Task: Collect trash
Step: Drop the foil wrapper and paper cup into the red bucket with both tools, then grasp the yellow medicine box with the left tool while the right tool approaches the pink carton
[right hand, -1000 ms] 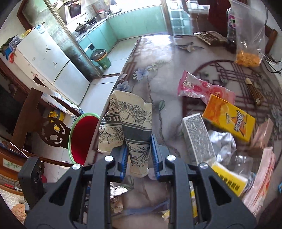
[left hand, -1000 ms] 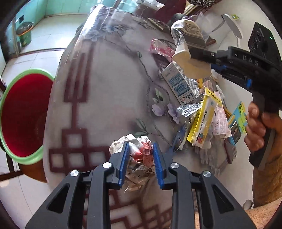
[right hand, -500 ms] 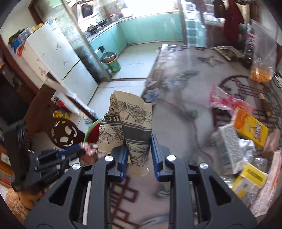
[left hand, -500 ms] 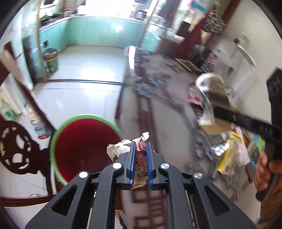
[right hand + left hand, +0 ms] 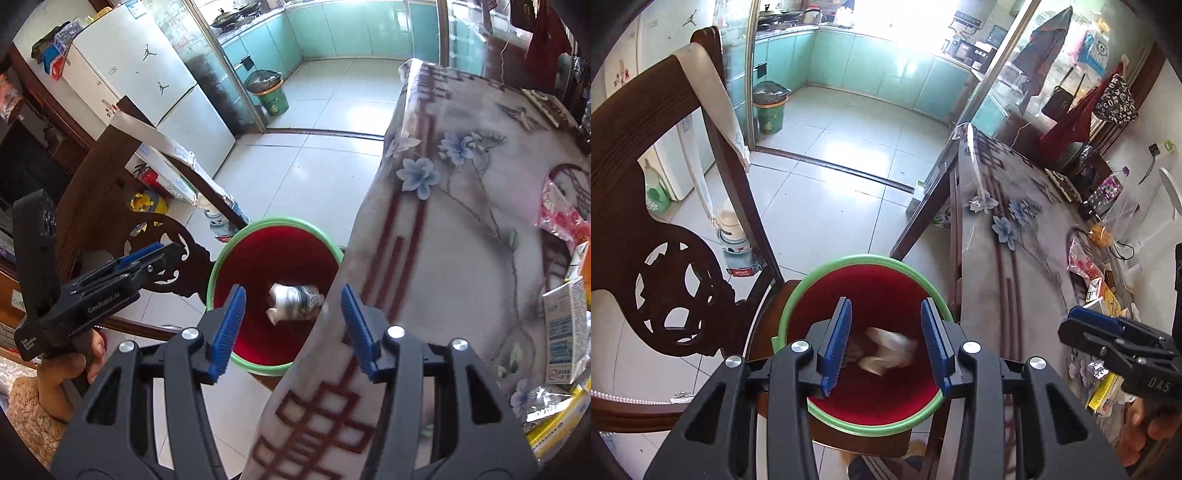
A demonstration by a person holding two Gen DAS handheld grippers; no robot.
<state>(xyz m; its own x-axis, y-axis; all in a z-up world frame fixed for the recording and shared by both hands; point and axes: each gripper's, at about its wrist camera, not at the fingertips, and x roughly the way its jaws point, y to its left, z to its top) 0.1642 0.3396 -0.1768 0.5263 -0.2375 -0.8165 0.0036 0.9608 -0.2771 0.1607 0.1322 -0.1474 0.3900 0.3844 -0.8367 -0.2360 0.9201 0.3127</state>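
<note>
A red basin with a green rim (image 5: 827, 275) (image 5: 216, 266) stands on a wooden chair seat beside the table. My left gripper (image 5: 886, 343) hangs above it, jaws opening, nothing pressed between the pads; the crumpled paper wad (image 5: 886, 350) shows blurred inside the basin below. My right gripper (image 5: 291, 328) is over the table edge and the basin, jaws also opening, with the patterned paper cup (image 5: 295, 301) lying loose in the basin. More wrappers and boxes (image 5: 1100, 295) and a white-blue carton (image 5: 565, 332) lie on the table.
The carved dark wooden chair back (image 5: 665, 258) rises left of the basin. The floral tablecloth (image 5: 461, 221) covers the table on the right. A green bin (image 5: 770, 110) stands on the tiled floor by the kitchen doorway. A hand (image 5: 74, 365) holds the left gripper.
Both grippers swung from over the table to above the red basin. Each then opened: the paper wad and the paper cup left the jaws and now lie in the basin.
</note>
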